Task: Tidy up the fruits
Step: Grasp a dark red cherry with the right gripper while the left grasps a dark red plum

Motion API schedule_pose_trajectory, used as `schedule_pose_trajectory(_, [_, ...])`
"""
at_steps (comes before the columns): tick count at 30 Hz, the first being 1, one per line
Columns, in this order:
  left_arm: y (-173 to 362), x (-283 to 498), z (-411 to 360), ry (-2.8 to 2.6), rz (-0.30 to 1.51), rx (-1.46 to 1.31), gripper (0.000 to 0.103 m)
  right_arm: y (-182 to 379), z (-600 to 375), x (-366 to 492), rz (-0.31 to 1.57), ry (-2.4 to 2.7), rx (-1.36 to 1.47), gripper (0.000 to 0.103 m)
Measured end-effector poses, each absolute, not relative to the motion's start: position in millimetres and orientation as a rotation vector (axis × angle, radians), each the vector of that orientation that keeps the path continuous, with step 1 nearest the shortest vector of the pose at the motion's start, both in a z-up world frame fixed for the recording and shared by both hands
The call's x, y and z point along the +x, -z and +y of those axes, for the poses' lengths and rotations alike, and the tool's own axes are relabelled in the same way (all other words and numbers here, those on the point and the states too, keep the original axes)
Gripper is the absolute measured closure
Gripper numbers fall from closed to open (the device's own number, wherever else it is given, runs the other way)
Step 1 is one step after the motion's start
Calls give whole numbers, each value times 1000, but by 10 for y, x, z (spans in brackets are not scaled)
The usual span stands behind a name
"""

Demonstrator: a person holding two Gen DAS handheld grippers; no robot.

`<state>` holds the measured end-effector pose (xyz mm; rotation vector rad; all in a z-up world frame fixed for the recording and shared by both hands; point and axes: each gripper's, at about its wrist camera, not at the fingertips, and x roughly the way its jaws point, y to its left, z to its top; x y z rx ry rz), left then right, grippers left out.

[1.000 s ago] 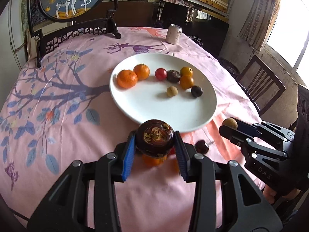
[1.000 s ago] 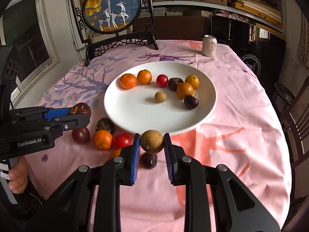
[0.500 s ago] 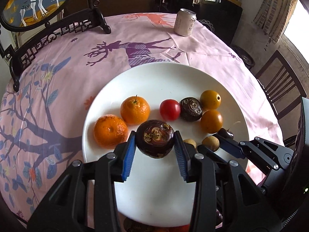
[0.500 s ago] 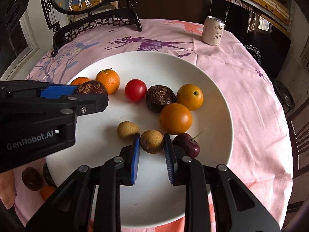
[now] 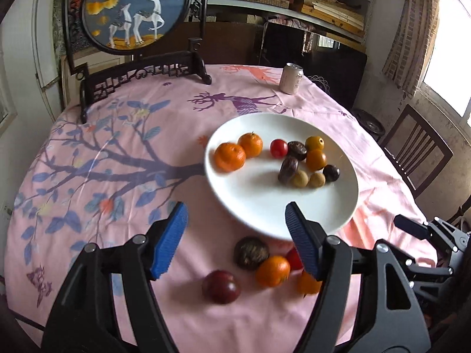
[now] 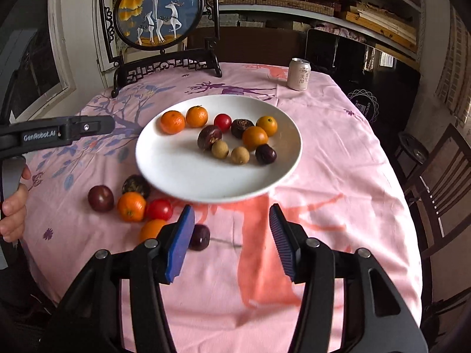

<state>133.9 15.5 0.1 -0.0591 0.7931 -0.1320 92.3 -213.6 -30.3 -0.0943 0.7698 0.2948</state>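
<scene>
A white plate (image 6: 188, 173) (image 5: 253, 206) holds several fruits: two mandarins (image 6: 172, 121), a tomato (image 6: 222, 122), dark passion fruits (image 6: 209, 137), oranges (image 6: 255, 138), two longans (image 6: 240, 155) and a dark cherry (image 6: 265, 154). Loose fruits lie on the cloth in front of the plate: a plum (image 5: 220, 286), a passion fruit (image 5: 251, 253), a mandarin (image 5: 272, 270), a tomato (image 6: 159, 209) and a dark cherry (image 6: 199, 236). My left gripper (image 5: 235, 241) is open and empty above the loose fruits. My right gripper (image 6: 232, 236) is open and empty in front of the plate.
A pink patterned tablecloth (image 6: 338, 147) covers the round table. A drink can (image 6: 299, 74) stands at the back right. A framed deer screen on a dark stand (image 6: 159, 17) stands at the back. Wooden chairs (image 6: 435, 182) stand to the right.
Both grippers opened, leaving the passion fruit and the longan on the plate, and drew back toward the table's front edge.
</scene>
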Motion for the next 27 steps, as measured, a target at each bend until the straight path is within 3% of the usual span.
schedule_pose_trajectory(12, [457, 788, 544, 51, 879, -94, 31, 567, -1962, 776, 799, -328, -72, 50])
schedule_pose_trajectory(13, [478, 770, 548, 50, 883, -92, 31, 597, -1937, 798, 799, -328, -86, 52])
schedule_pose_trajectory(14, [492, 757, 555, 50, 887, -93, 31, 626, -1914, 830, 805, -324, -99, 62])
schedule_pose_trajectory(27, [626, 820, 463, 76, 926, -78, 31, 855, -1642, 1142, 893, -335, -199, 76])
